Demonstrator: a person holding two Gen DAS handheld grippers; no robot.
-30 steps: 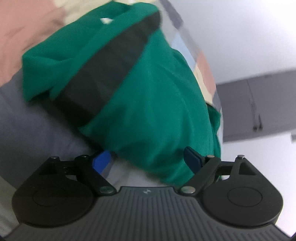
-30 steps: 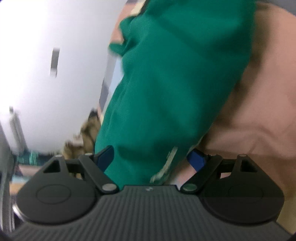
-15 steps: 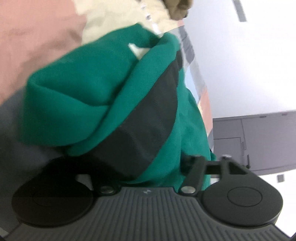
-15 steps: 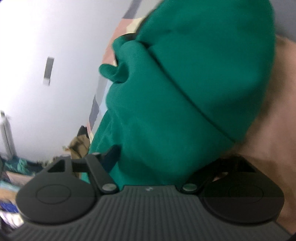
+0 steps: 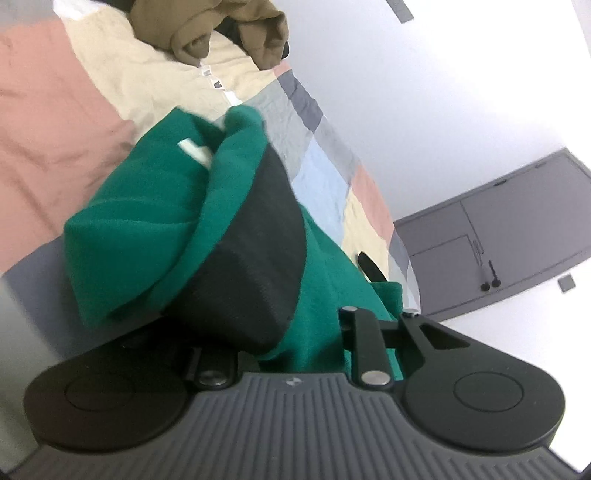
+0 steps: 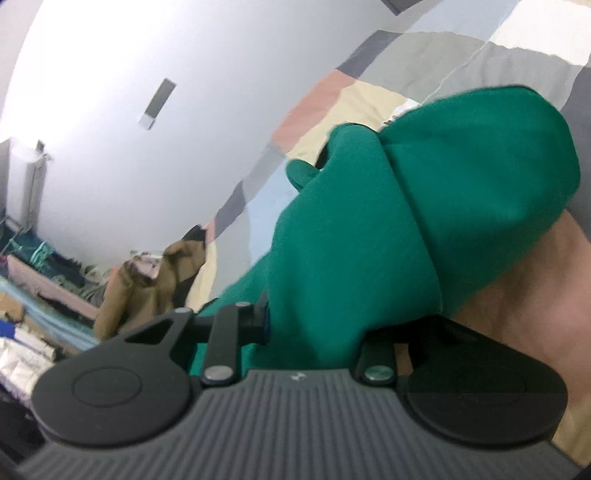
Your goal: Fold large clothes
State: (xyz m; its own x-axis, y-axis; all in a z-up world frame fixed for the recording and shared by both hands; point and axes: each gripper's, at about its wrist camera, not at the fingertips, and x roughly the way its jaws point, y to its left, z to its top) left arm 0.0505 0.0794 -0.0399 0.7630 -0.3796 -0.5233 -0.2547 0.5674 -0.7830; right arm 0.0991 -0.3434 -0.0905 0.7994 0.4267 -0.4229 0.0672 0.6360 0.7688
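Both grippers have come up off the bed since a second ago, and the cloth that just lay between wide jaws is now bunched up against them.

Your left gripper (image 5: pixel 295 354) is closing on a thick fold of the green fleece garment with the black panel (image 5: pixel 236 258). The fingertips are buried in cloth, so you can't see the pads, but the fabric drapes straight off them, so it looks pinched. Your right gripper (image 6: pixel 314 332) is closing too, with the same green garment (image 6: pixel 424 221) rolled over its jaws and hanging from them.

To do this lift well, I'd say finish both squeezes before you go higher, since a bulky fold like that could slip out of a half-set grip. Keep the two hands level and pull them apart a bit so the cloth spreads flat instead of staying in a lump, then lay it back on the pastel patchwork bedspread (image 5: pixel 110 88).

Count: two grippers, one green garment, one bedspread under it. Farther off there's one crumpled brown garment (image 5: pixel 207 33) at the far end of the bed, and beyond that one grey cabinet (image 5: pixel 498 236) by the white wall.
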